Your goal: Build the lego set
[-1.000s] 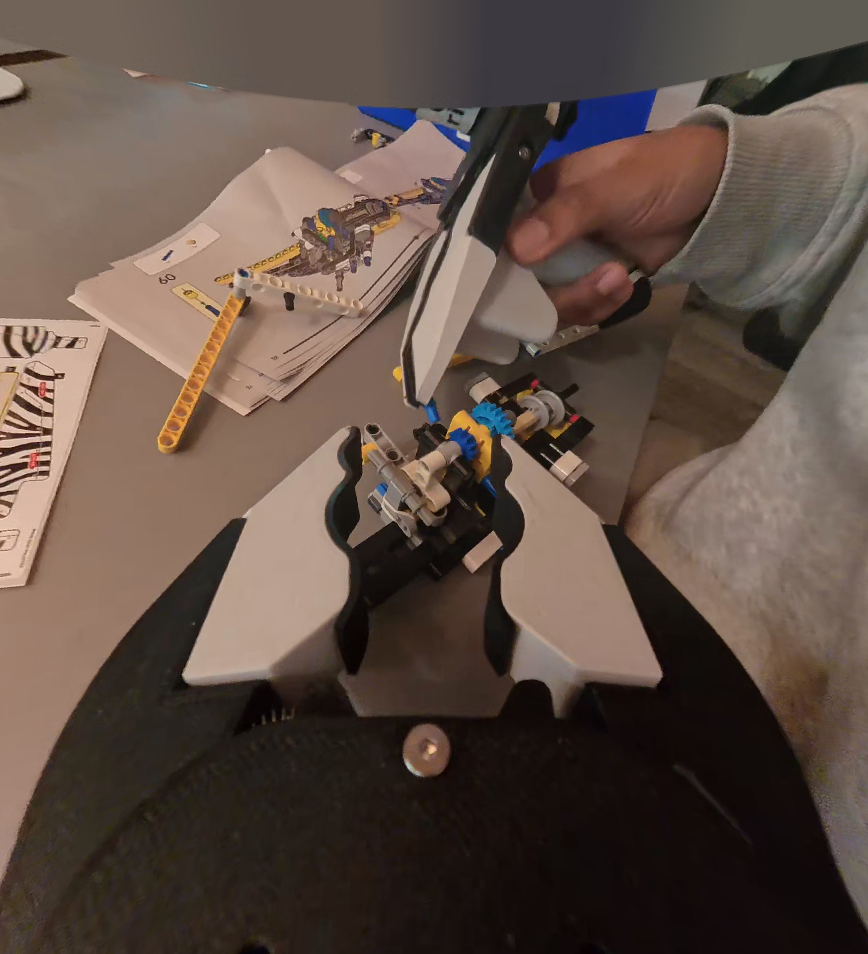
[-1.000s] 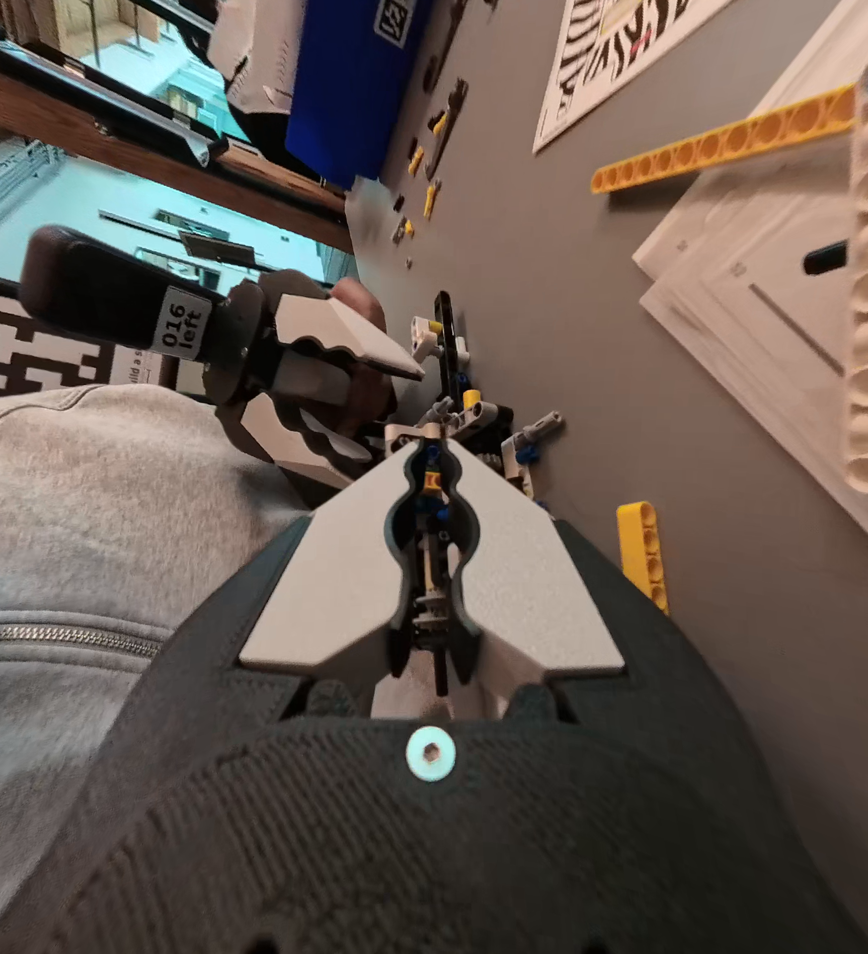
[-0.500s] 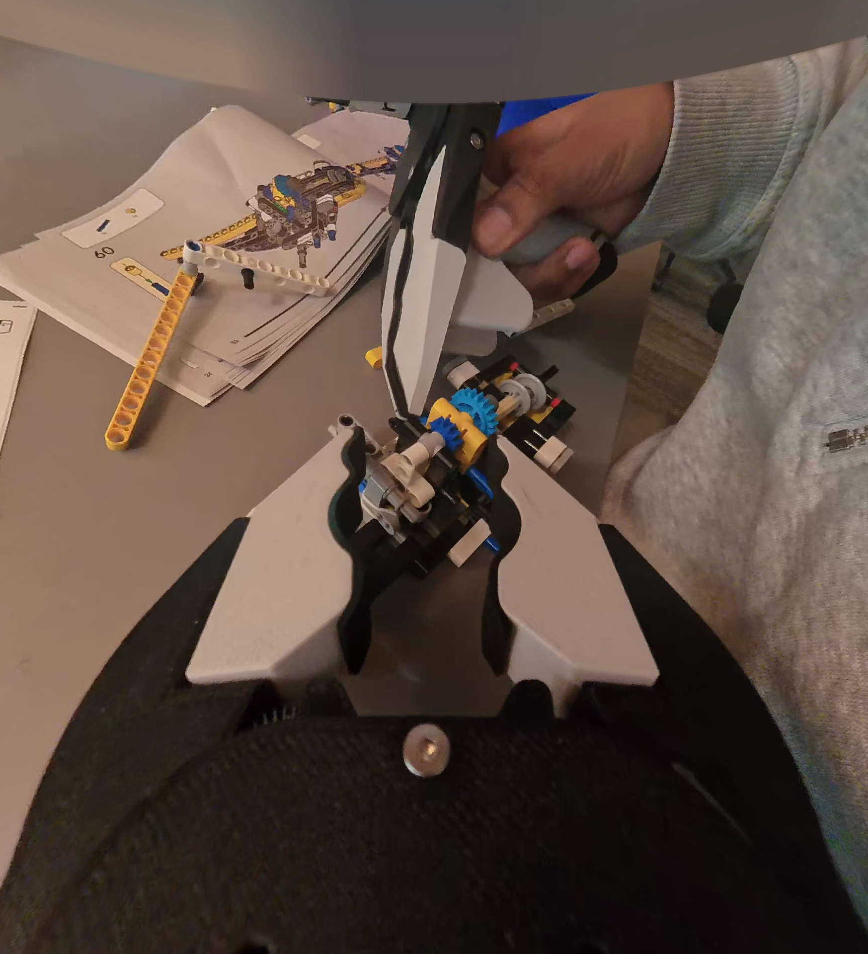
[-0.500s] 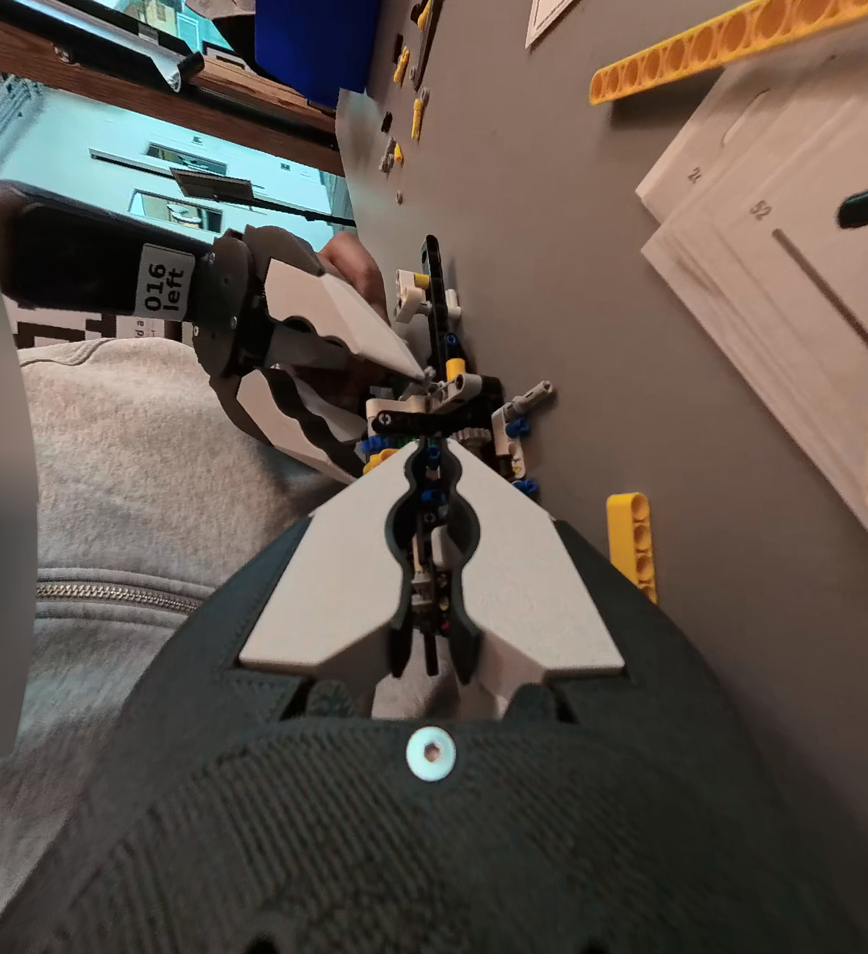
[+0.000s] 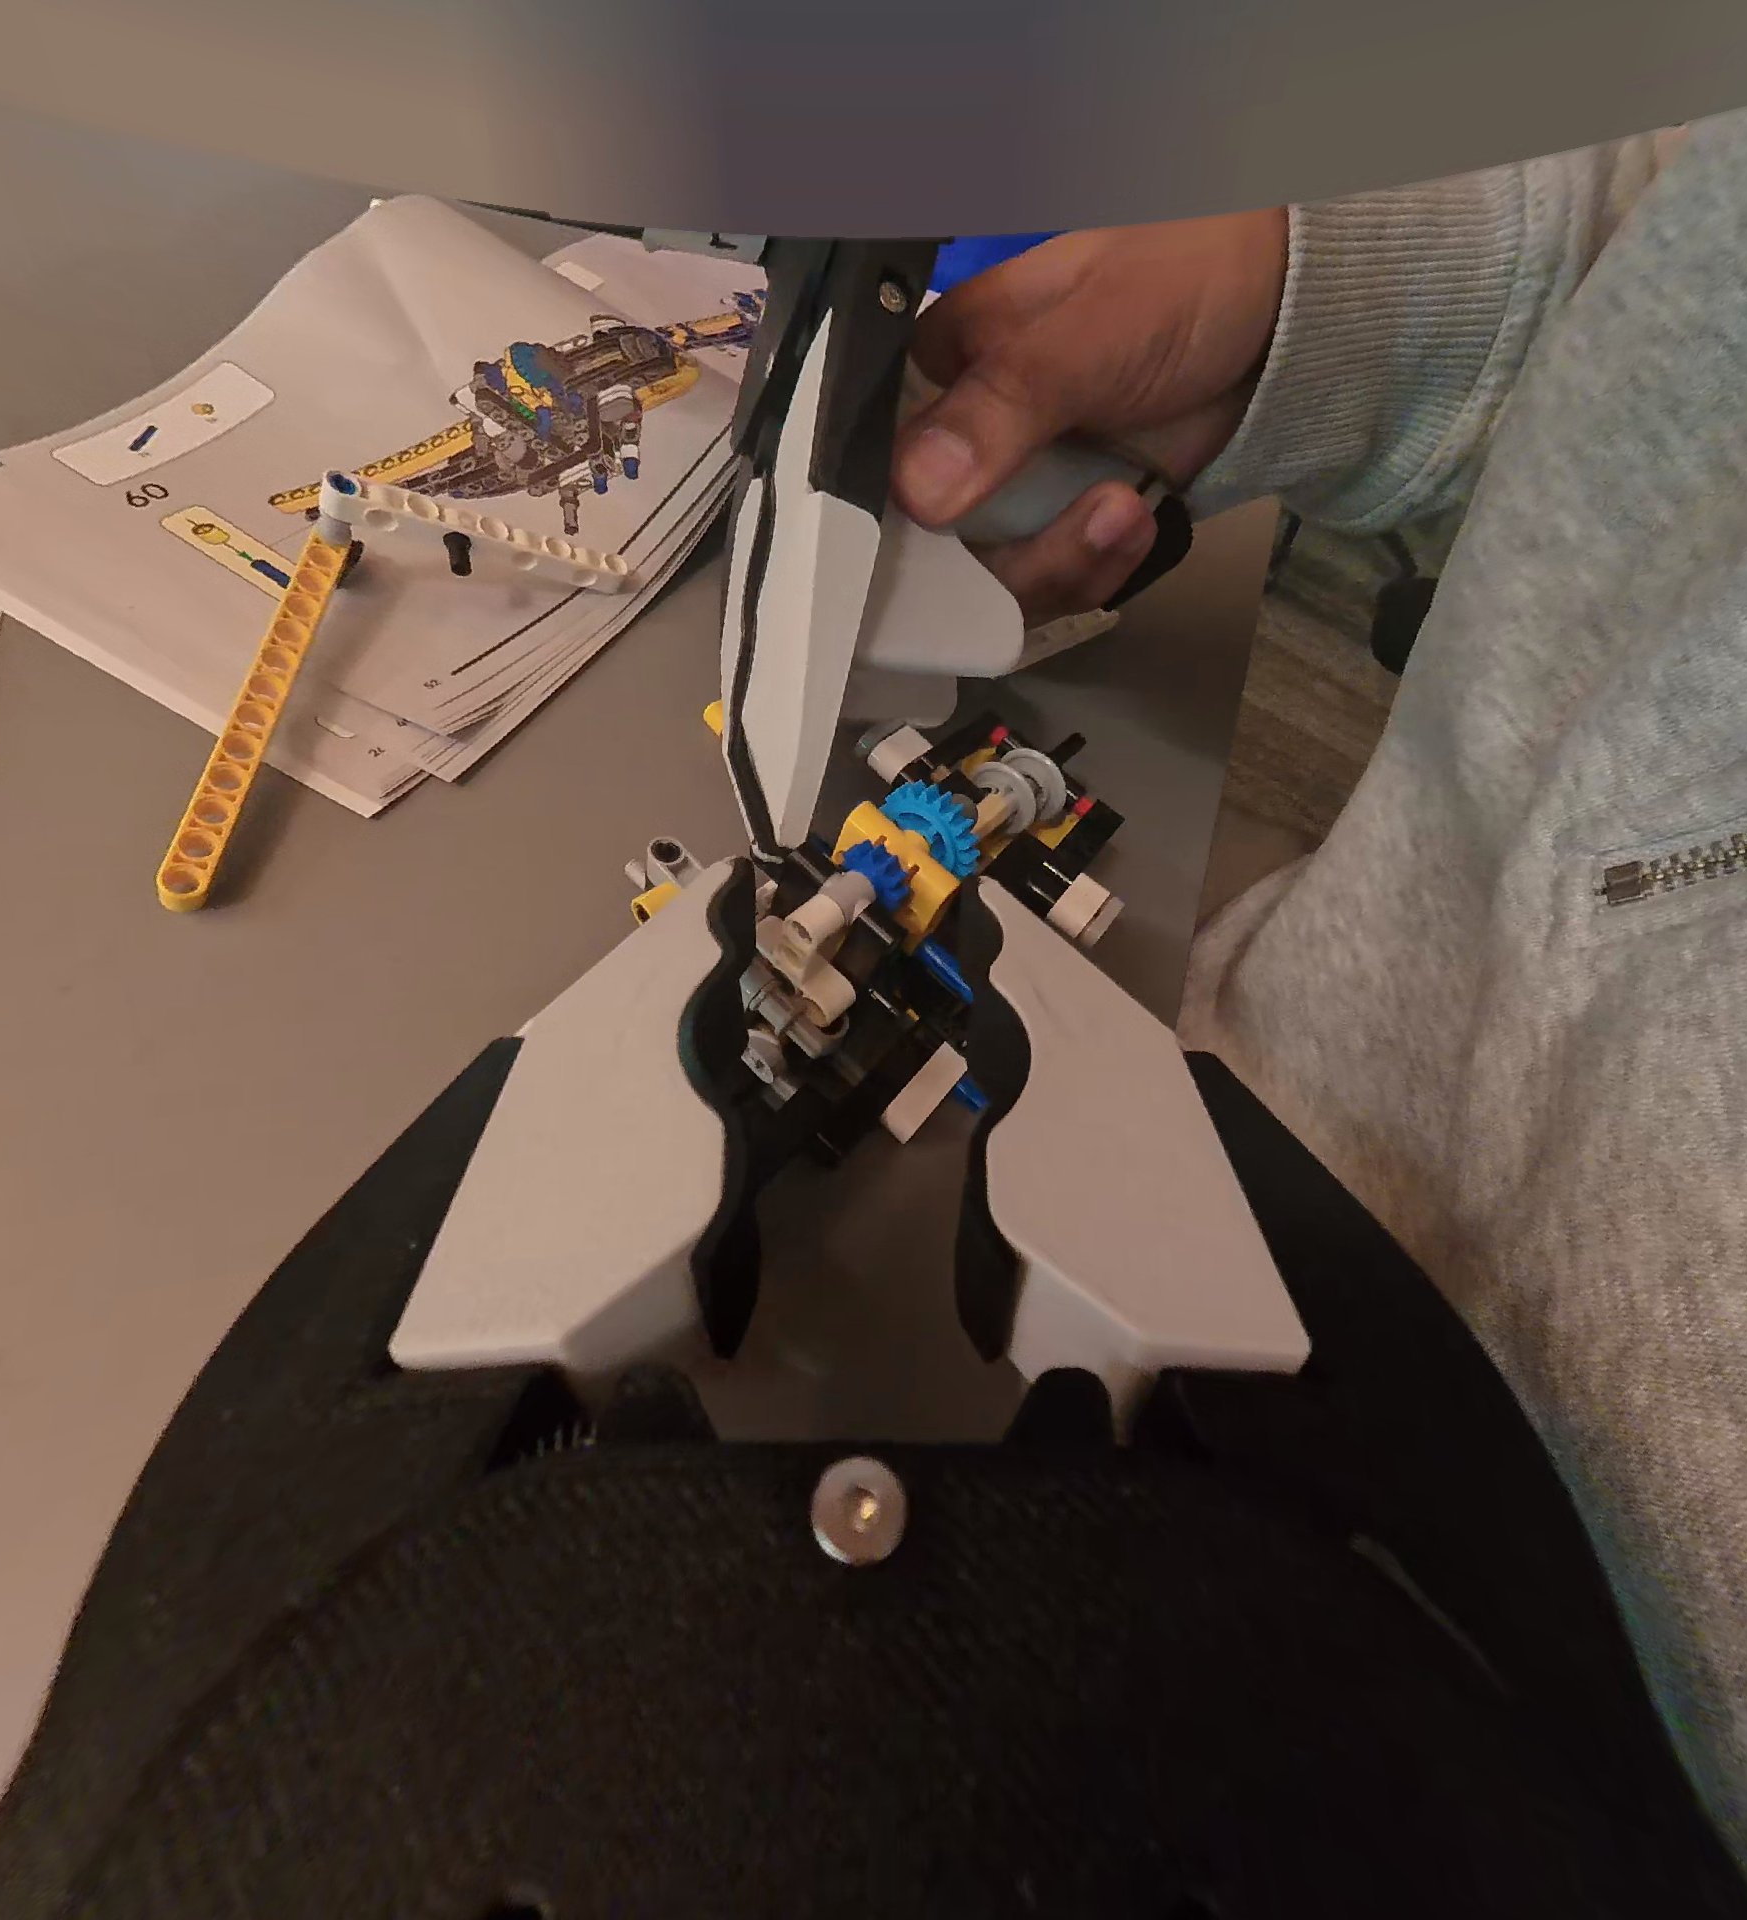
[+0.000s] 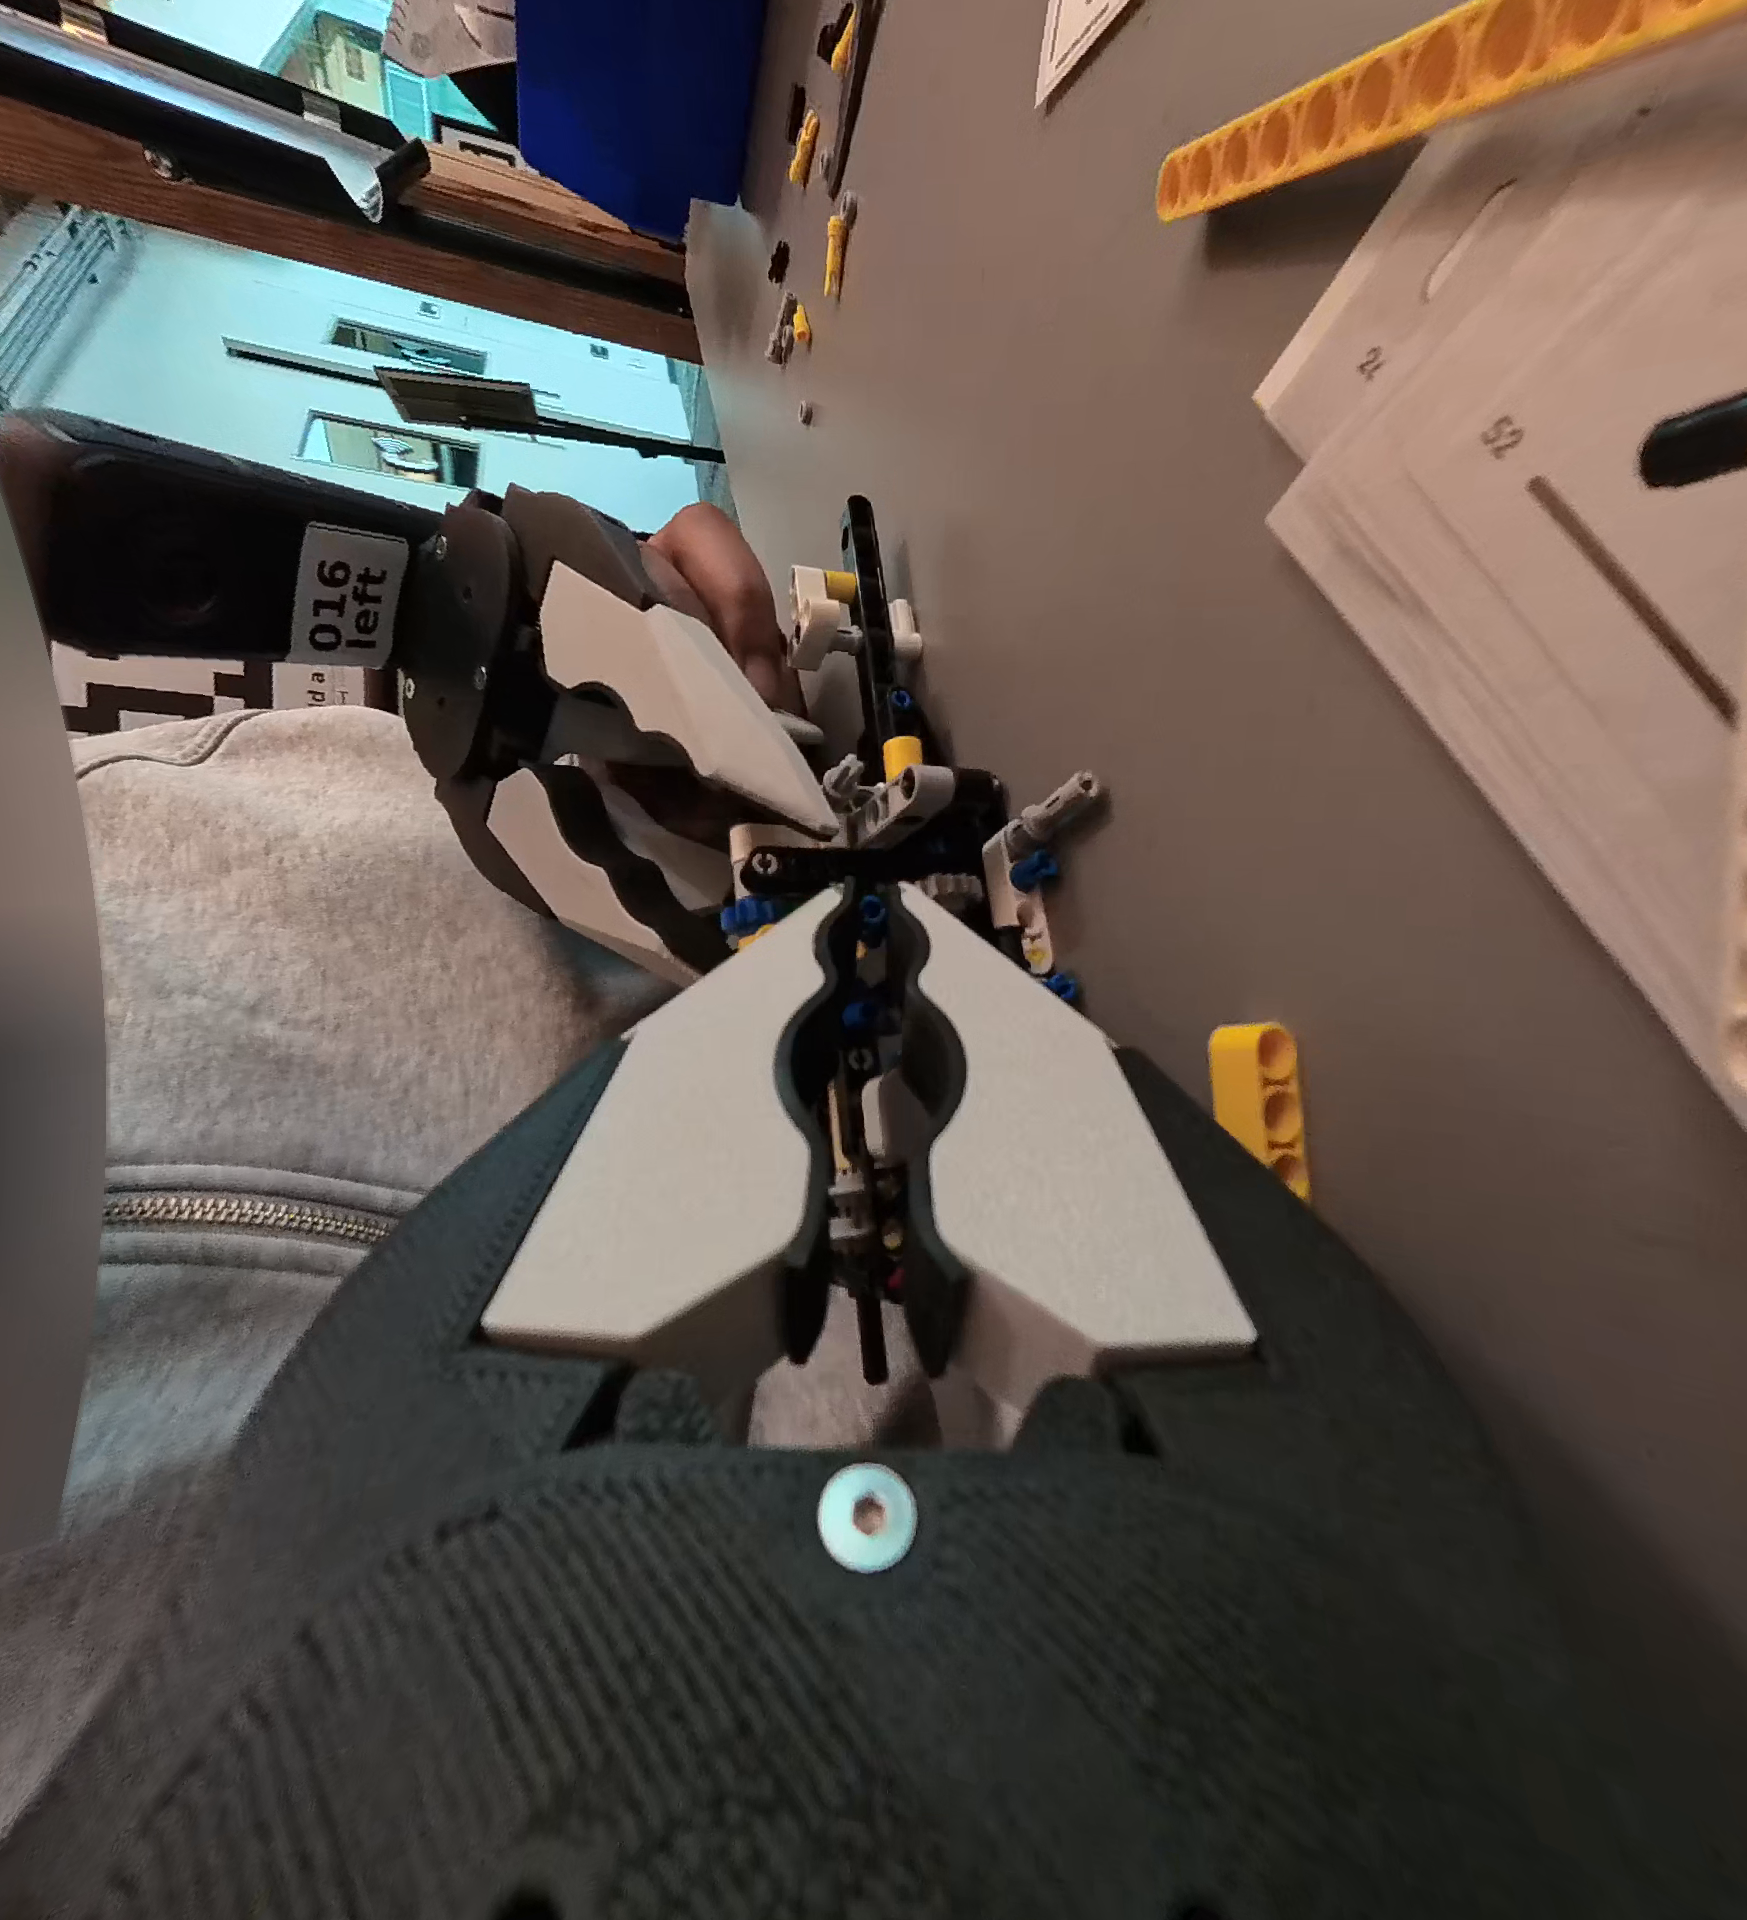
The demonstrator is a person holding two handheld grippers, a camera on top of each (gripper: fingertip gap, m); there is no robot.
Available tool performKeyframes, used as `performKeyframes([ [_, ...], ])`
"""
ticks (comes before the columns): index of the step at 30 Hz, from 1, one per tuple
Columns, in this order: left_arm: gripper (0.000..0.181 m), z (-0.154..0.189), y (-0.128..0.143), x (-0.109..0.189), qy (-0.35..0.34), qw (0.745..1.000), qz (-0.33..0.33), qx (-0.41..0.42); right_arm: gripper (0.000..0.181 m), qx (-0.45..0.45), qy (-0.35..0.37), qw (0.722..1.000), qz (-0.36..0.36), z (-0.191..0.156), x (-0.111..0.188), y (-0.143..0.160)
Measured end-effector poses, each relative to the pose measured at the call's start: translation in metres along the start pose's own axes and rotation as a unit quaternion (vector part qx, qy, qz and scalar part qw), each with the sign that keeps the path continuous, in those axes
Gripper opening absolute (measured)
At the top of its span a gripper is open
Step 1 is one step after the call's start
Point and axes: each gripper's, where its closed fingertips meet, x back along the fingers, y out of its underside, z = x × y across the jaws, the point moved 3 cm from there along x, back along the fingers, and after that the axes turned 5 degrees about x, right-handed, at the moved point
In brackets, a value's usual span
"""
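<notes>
The lego assembly (image 5: 879, 935), black with blue gears, a yellow block and grey connectors, sits between the fingers of my left gripper (image 5: 853, 894), which is shut on it near the table's edge. My right gripper (image 5: 765, 831) comes down from above, shut on a thin black beam (image 6: 864, 1049) whose far end meets the assembly (image 6: 890, 821). In the right wrist view my right gripper (image 6: 869, 899) points at the assembly, and the left gripper (image 6: 760, 894) grips it from the left. A hand (image 5: 1056, 395) holds the right gripper.
An open instruction booklet (image 5: 381, 343) lies on the grey table (image 5: 121, 1091), with a white beam (image 5: 474, 525) and a long yellow beam (image 5: 245, 717) on it. A short yellow beam (image 6: 1258, 1101) lies beside the assembly. Loose small parts (image 6: 817, 208) and a blue box (image 6: 630, 94) lie farther off. A grey sleeve (image 5: 1575, 935) fills the right. Left and right tips are no more than a few centimetres apart.
The right gripper has come down with the black beam until its tip meets the assembly. The left gripper keeps its hold; both views have shifted slightly.
</notes>
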Motion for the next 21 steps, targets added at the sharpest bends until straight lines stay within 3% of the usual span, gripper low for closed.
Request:
performKeyframes([
  [21, 0.039, -0.0012, 0.0019, 0.0018, 0.018, 1.0, -0.008, 0.023, 0.001, -0.04, -0.039, 0.998, -0.022, -0.0011, -0.0015, 0.0032],
])
